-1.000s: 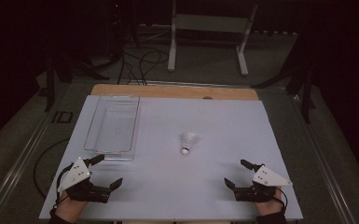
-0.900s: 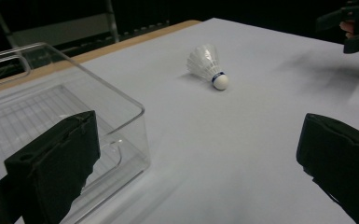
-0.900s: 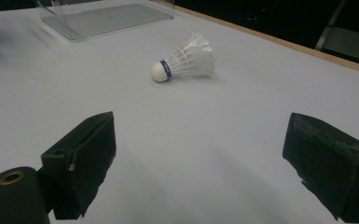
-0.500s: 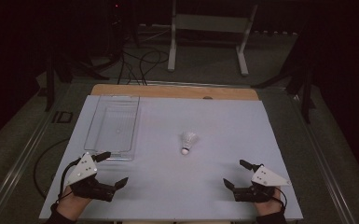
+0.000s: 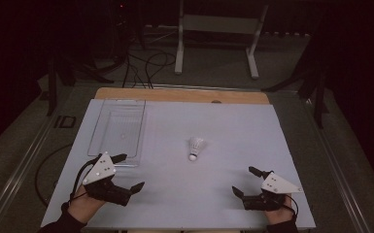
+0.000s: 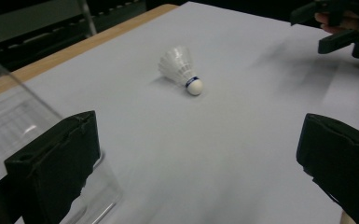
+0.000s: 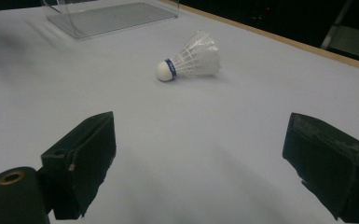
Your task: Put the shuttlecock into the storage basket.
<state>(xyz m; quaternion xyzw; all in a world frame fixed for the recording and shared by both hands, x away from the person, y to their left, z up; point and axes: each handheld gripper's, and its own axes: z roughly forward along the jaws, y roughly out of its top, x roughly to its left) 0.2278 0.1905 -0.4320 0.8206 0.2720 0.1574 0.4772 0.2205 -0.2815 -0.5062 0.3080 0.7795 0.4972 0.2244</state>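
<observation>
A shuttlecock (image 5: 196, 147) is lying on its side near the middle of the white table (image 5: 213, 194), untouched, just right of a clear tray (image 5: 119, 127). The left gripper (image 5: 127, 172) is being held wide open beside the tray's near end. The right gripper (image 5: 246, 181) is being held wide open, well apart from the shuttlecock.

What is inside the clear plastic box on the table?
The clear box looks empty: its ribbed floor shows through, with one small bright spot, probably a glare. The shuttlecock lies outside it on the white table, to its right.
</observation>
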